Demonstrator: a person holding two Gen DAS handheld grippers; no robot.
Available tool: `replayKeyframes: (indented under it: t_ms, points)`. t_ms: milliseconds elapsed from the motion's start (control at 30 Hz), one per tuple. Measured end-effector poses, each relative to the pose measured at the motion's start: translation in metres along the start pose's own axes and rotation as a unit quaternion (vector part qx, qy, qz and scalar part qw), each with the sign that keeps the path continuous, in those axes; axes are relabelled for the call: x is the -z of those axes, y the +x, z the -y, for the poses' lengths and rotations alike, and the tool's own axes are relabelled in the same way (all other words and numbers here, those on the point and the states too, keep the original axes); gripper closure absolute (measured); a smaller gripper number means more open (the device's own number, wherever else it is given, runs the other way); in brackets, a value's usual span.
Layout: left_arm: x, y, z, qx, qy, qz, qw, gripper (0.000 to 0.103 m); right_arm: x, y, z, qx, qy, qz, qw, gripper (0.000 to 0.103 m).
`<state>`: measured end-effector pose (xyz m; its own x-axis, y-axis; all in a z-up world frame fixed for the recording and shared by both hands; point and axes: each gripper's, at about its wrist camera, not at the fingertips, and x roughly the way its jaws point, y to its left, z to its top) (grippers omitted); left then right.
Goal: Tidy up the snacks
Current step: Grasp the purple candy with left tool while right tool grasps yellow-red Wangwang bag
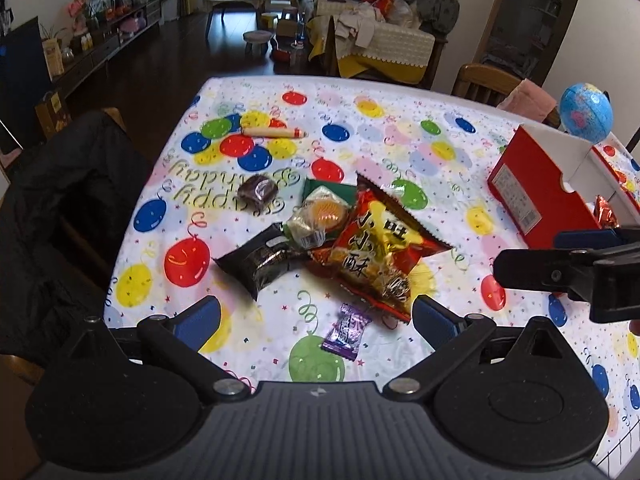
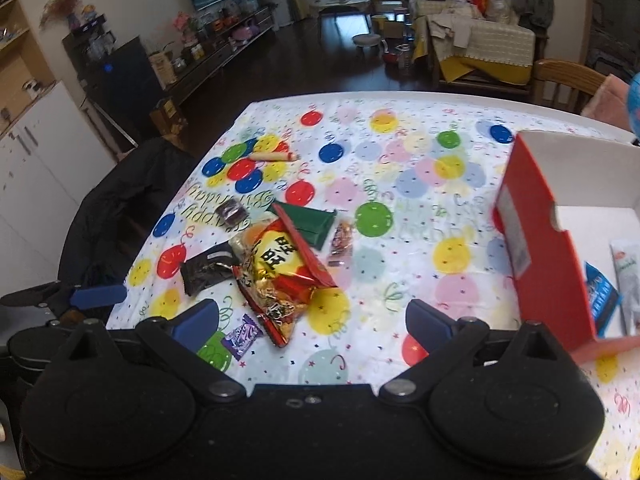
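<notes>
Your left tool [image 1: 316,320] is spread wide with nothing in it, and the little purple candy [image 1: 346,331] lies on the table right between its blue fingers [image 1: 200,320]. Your right tool [image 2: 312,322] is spread wide too and holds nothing; the same purple candy [image 2: 241,335] sits just beside its left finger. A bit farther out is the big red and gold snack bag [image 1: 382,250], with one corner close to the purple candy. Touching its left side is a black packet [image 1: 260,258], and a clear packet with a round yellow cake [image 1: 320,216] rests against its far side, on top of a green packet [image 1: 334,192]. A small dark brown cake [image 1: 258,192] lies alone past them. Way out on the balloon tablecloth [image 1: 380,148] lies a tan stick snack [image 1: 274,133]. Off to your right stands the red box [image 2: 548,252], white inside, with a blue packet [image 2: 602,298] and a white packet [image 2: 628,276] in it. A small globe [image 1: 586,110] stands behind the box.
</notes>
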<state>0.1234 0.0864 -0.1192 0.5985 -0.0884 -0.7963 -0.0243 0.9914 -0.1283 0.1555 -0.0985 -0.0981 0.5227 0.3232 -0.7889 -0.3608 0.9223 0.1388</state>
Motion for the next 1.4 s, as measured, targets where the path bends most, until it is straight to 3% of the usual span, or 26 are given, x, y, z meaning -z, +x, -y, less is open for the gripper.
replayKeyframes:
  t_ms: [367, 600, 733, 900, 1167, 1400]
  points:
    - [0.015, 0.038, 0.012, -0.002, 0.004, -0.036, 0.9994, 0.0, -0.015, 0.05, -0.009, -0.008, -0.054, -0.027, 0.998, 0.009]
    - [0.017, 0.05, 0.021, -0.005, 0.024, -0.036, 0.9991, 0.002, -0.023, 0.078, -0.017, -0.022, -0.092, -0.047, 0.994, 0.009]
    - [0.016, 0.057, 0.022, -0.008, 0.032, -0.043, 0.9985, 0.015, -0.025, 0.091, -0.019, -0.024, -0.099, -0.054, 0.993, 0.009]
    - [0.015, 0.062, 0.022, 0.001, 0.034, -0.051, 0.9982, 0.042, -0.027, 0.102, -0.019, -0.03, -0.099, -0.062, 0.993, 0.009]
    - [0.016, 0.07, 0.028, 0.017, 0.049, -0.057, 0.997, 0.055, -0.024, 0.112, -0.02, -0.031, -0.1, -0.071, 0.992, 0.031]
    - [0.015, 0.07, 0.026, 0.008, 0.045, -0.052, 0.9976, 0.071, -0.024, 0.105, -0.015, -0.03, -0.085, -0.062, 0.994, 0.042]
